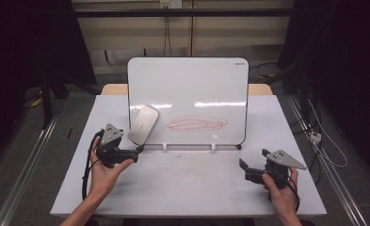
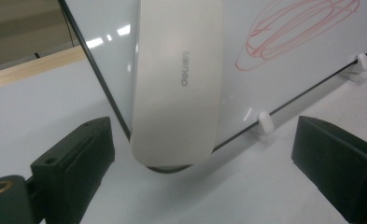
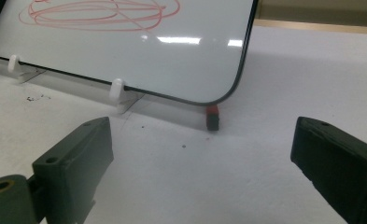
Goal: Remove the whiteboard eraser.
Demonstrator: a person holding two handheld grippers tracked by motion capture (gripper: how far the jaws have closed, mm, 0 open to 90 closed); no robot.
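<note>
My left gripper (image 2: 197, 158) wide open, holding nothing; eraser (image 2: 179, 84) leans on whiteboard (image 1: 197, 84) lower-left corner. Looks light, stiff, slick shell: pinch across narrow sides. Right gripper (image 3: 202, 158) open, idle

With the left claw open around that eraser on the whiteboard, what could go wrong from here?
1. The left claw is open and wide of the oval white eraser; closing off-centre may slip off its smooth shell.
2. Pushing may tip the propped white whiteboard on its small white clips.
3. A drag could smear the red scribble.
</note>
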